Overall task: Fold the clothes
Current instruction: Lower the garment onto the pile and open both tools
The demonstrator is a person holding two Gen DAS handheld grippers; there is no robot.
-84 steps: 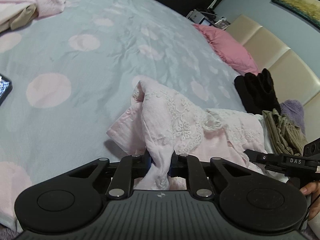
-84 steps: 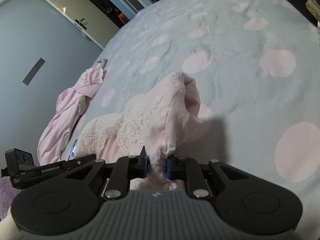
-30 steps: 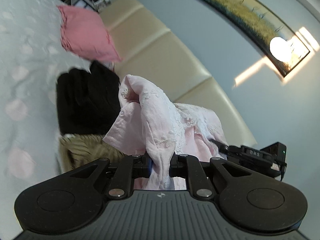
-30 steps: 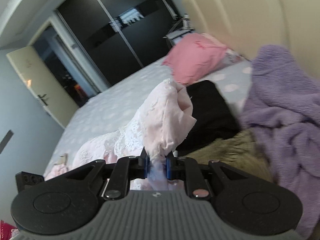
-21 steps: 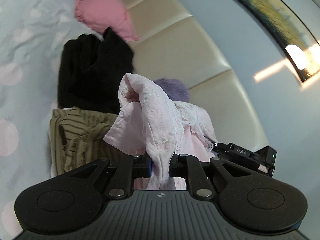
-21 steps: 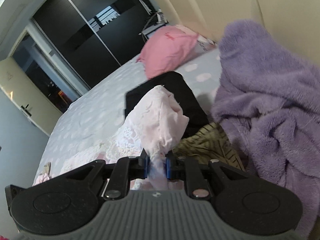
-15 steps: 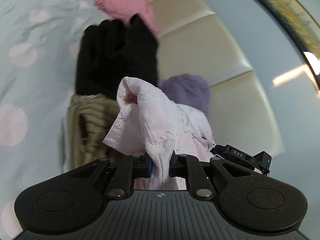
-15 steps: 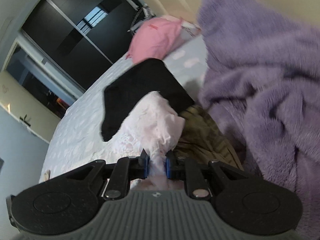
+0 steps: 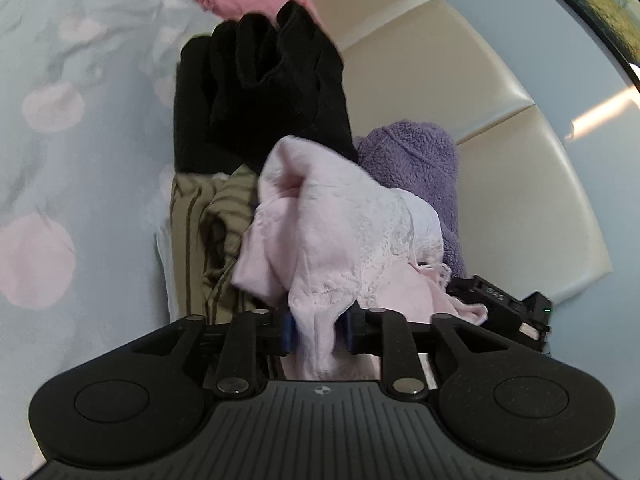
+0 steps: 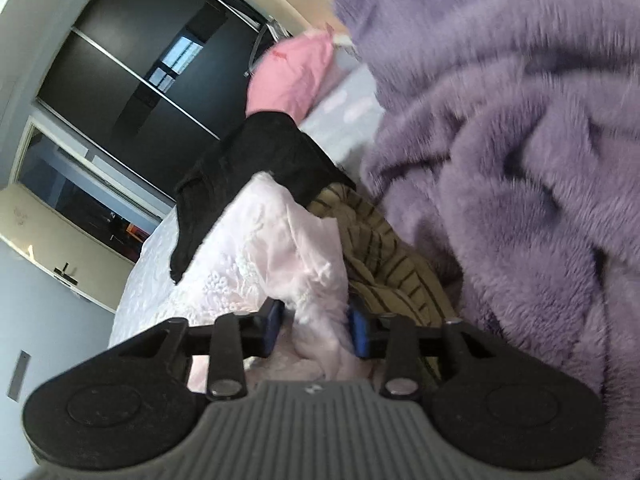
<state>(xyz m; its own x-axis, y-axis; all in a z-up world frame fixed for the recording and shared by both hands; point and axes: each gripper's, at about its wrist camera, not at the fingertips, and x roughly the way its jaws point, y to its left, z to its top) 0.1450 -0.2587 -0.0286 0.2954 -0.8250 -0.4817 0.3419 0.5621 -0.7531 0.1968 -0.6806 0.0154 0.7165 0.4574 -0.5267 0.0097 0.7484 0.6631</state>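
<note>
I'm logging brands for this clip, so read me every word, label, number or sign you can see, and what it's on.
Nothing can be read for certain.
White lettering on the black module, left wrist view: too blurred to read.
Red mark on the pink pillow: too blurred to read.
Crosshair mark on the ribbed body: a symbol, no letters.
</note>
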